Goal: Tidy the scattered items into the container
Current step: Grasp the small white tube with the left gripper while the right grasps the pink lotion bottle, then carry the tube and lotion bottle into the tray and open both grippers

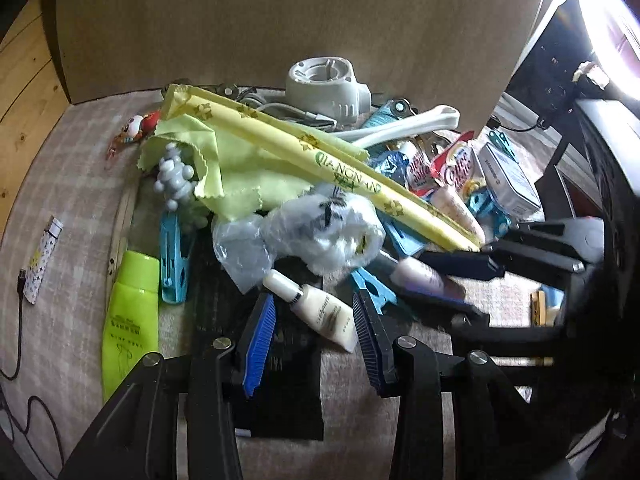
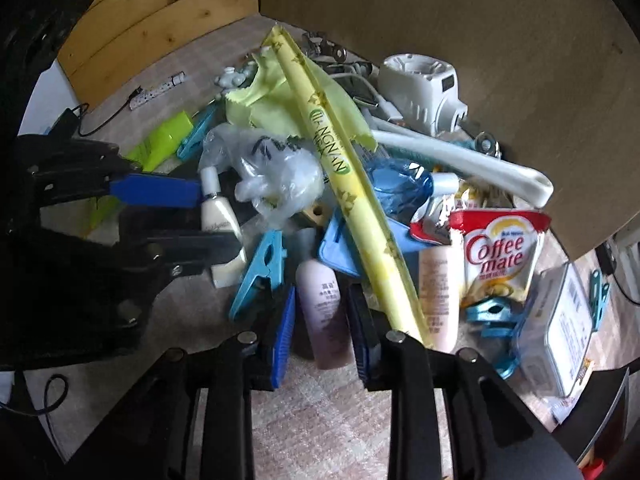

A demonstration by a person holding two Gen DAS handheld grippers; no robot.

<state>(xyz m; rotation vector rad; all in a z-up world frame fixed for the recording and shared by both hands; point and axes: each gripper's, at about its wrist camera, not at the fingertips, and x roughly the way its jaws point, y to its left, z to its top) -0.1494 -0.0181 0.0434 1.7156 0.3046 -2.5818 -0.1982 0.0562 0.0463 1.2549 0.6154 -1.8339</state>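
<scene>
A pile of small items lies on a grey checked cloth [image 1: 72, 200]. My left gripper [image 1: 313, 300] points down over a cream tube with a white cap [image 1: 324, 316]. Its blue pads stand on either side of the tube, open, with a gap at the left pad. The right wrist view shows the same gripper [image 2: 216, 218] straddling that tube [image 2: 220, 216]. My right gripper [image 2: 320, 294] is open around a pale purple bottle [image 2: 324, 312], its pads close to the bottle's sides. In the left wrist view the right gripper [image 1: 414, 276] shows at the right.
A long yellow pack [image 2: 344, 184] crosses the pile beside a crumpled clear bag [image 1: 320, 232], a green cloth [image 1: 240, 168], blue pegs [image 2: 260, 272] and a Coffee mate pouch [image 2: 496, 256]. A brown board [image 1: 280, 20] stands behind. A green tube [image 1: 128, 320] and patterned power strip [image 1: 42, 264] lie left.
</scene>
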